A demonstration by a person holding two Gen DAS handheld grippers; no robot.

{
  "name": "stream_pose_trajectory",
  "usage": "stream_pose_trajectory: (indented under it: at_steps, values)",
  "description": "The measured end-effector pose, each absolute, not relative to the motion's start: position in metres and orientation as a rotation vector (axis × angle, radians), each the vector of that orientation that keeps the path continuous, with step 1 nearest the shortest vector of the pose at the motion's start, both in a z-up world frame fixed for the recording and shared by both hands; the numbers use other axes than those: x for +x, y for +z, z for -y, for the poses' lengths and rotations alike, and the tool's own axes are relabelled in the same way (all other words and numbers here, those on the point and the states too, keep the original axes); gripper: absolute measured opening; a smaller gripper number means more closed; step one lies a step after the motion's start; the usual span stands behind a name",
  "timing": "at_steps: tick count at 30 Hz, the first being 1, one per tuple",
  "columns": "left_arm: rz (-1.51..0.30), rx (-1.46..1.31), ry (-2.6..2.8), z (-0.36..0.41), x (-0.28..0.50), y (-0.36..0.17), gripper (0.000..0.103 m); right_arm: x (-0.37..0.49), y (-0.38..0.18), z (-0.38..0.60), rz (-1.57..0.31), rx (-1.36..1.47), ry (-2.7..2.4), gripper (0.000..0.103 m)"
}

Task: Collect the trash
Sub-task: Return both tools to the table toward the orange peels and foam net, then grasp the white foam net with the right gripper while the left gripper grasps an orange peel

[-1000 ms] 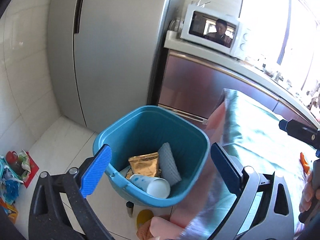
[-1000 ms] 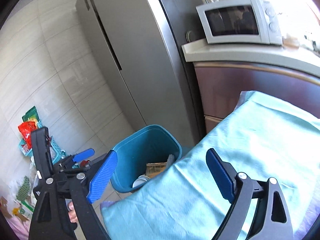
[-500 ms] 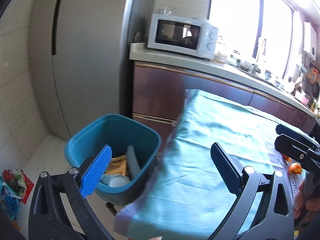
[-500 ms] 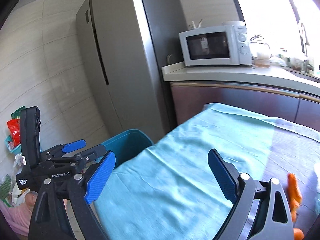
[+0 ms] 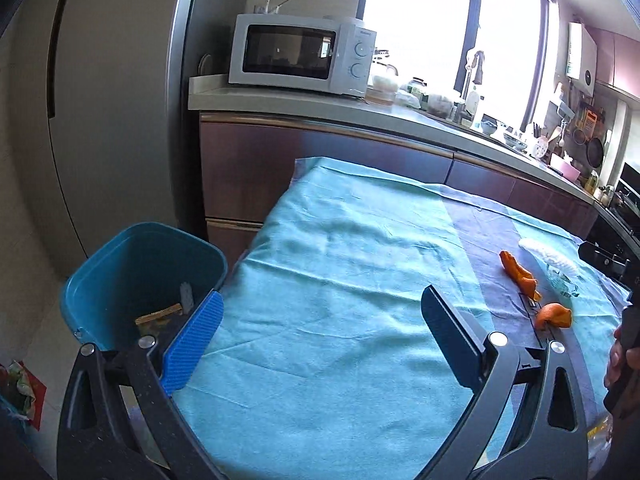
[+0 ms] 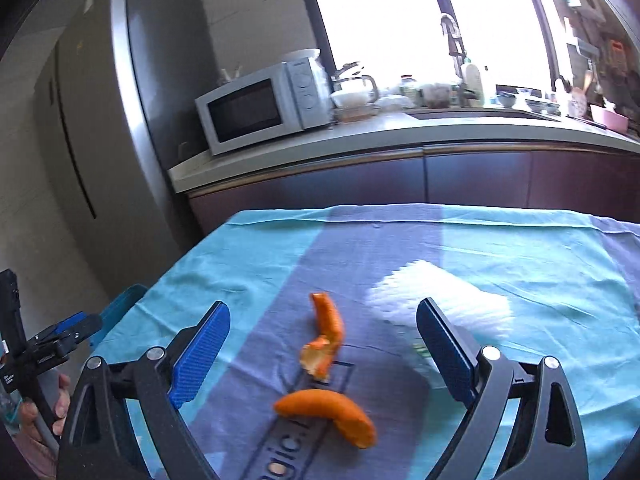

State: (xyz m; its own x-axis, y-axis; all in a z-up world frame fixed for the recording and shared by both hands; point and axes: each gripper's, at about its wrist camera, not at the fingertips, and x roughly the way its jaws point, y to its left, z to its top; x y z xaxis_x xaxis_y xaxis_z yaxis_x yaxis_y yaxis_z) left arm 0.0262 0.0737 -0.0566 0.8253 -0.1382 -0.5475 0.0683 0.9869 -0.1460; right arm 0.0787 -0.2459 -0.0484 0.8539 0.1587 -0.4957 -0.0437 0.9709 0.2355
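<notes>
Both pairs of fingers stand spread wide with nothing between them: the right gripper (image 6: pixel 322 354) hangs over the orange peels, and the left gripper (image 5: pixel 322 334) hovers above the table's near left corner, beside the bin.

Judging from this, the likeliest slip is with the curved peel (image 6: pixel 326 410) lying nearest the right gripper. It is low, rounded and rests on loose cloth, so closing pads could skid over it or pinch a fold of fabric and drag the whole cover. The twisted peel (image 6: pixel 324 338) just beyond it is thin and could flip away if only its edge is caught. A white ridged wrapper (image 6: pixel 438 300), to the right of the peels, looks light and crushable; part of it is hidden behind the right finger. A carry to the blue bin (image 5: pixel 144 280), well apart at the table's left end, risks a drop on the floor if released short of the rim.

Around the table, a tall grey fridge (image 5: pixel 116 100) stands behind the bin, a dark-fronted counter (image 5: pixel 320 112) runs along the far side under a bright window, and a white microwave (image 5: pixel 300 54) sits on it. The teal tablecloth (image 5: pixel 340 280) is wrinkled, crossed by a band of shadow.
</notes>
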Motion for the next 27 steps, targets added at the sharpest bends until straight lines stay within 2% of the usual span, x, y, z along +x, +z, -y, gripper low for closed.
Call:
stream_pose_trajectory:
  at_steps: [10, 14, 16, 18, 21, 23, 27]
  values:
    - [-0.615, -0.099, -0.134, -0.059, 0.034, -0.062, 0.097, 0.113, -0.076, 0.303, -0.656, 0.269, 0.029, 0.090]
    - [-0.626, -0.104, -0.133, -0.060, 0.036, -0.063, 0.097, 0.127, -0.089, 0.317, -0.725, 0.382, 0.061, 0.089]
    - [-0.627, -0.103, -0.133, -0.059, 0.035, -0.064, 0.097, 0.131, -0.092, 0.322, -0.730, 0.426, 0.085, 0.078]
    - [-0.630, -0.100, -0.133, -0.059, 0.035, -0.065, 0.097, 0.131, -0.093, 0.324, -0.728, 0.449, 0.095, 0.059]
    - [-0.633, -0.100, -0.133, -0.059, 0.035, -0.065, 0.097, 0.129, -0.093, 0.325, -0.723, 0.465, 0.103, 0.040]
    - [-0.635, -0.102, -0.136, -0.059, 0.036, -0.066, 0.097, 0.127, -0.091, 0.325, -0.718, 0.462, 0.108, 0.030]
    - [-0.638, -0.107, -0.137, -0.060, 0.035, -0.067, 0.097, 0.122, -0.083, 0.321, -0.686, 0.445, 0.115, 0.019]
